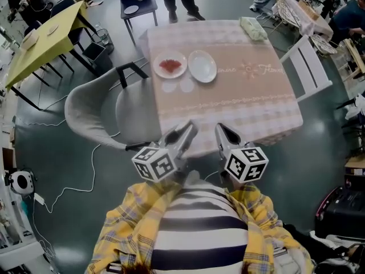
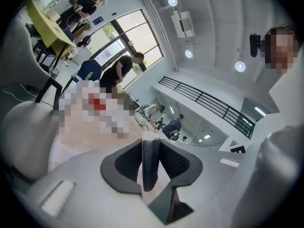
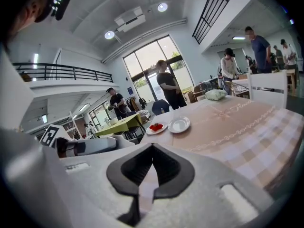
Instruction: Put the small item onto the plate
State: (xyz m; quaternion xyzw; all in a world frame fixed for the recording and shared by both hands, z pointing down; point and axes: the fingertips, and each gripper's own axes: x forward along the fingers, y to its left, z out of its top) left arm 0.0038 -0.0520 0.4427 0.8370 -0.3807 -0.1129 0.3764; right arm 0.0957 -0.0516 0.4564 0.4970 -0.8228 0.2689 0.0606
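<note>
A white plate with small red items (image 1: 170,65) (image 3: 156,127) sits beside an empty white plate (image 1: 202,66) (image 3: 179,124) at the far left of the pink checked table (image 1: 245,101). Both grippers hang short of the table's near edge, close to the person's striped shirt and far from the plates. My left gripper (image 1: 190,129) (image 2: 151,144) has its jaws together, with nothing between them. My right gripper (image 1: 219,129) (image 3: 151,148) is likewise shut and empty, and it points across the table toward the plates.
A grey shell chair (image 1: 91,110) stands against the table's left side and a white chair (image 1: 308,67) at its right. A pale green packet (image 1: 253,28) lies on the far right corner. A yellow table (image 1: 45,39), floor cables (image 1: 94,170) and standing people surround the area.
</note>
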